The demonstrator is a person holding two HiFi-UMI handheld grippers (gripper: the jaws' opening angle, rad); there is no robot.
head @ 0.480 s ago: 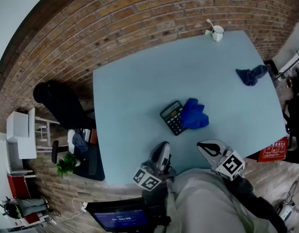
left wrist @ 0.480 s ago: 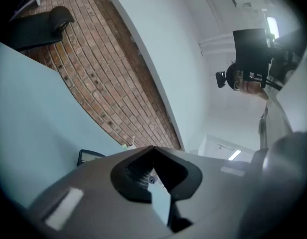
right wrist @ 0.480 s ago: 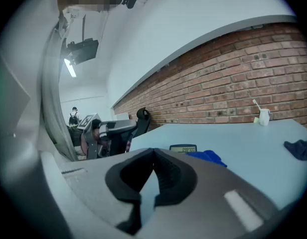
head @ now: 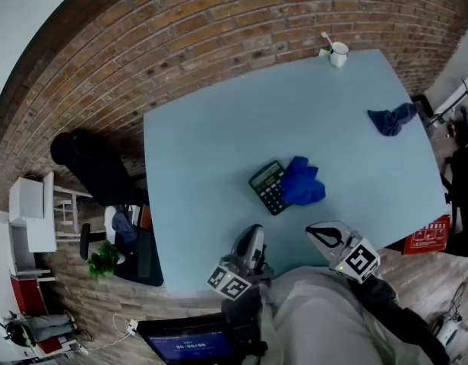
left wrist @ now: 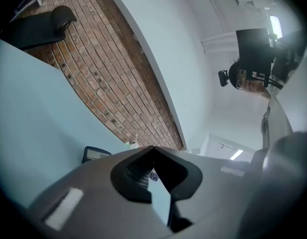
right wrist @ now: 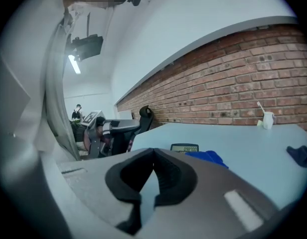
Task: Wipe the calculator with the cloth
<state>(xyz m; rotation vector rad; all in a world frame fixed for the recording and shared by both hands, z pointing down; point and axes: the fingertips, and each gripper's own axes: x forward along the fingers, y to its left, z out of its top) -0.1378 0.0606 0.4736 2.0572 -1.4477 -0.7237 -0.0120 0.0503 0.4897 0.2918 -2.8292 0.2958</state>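
Calculator (head: pixel 269 186) lies mid-tabletop (head: pixel 211 143) toward the near edge, blue cloth (head: pixel 303 181) touching its right side; left hand-held gripper (head: pixel 254 233) and right hand-held gripper (head: pixel 317 233) sit clenched, empty, at the near edge.

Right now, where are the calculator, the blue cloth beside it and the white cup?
calculator (head: pixel 272 192), head view, its keypad.
blue cloth (head: pixel 303 182), head view, its bunched middle.
white cup (head: pixel 339 53), head view, its side.

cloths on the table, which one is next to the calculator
The brighter blue cloth, lying against the calculator; the darker blue cloth sits apart, far off to the right.
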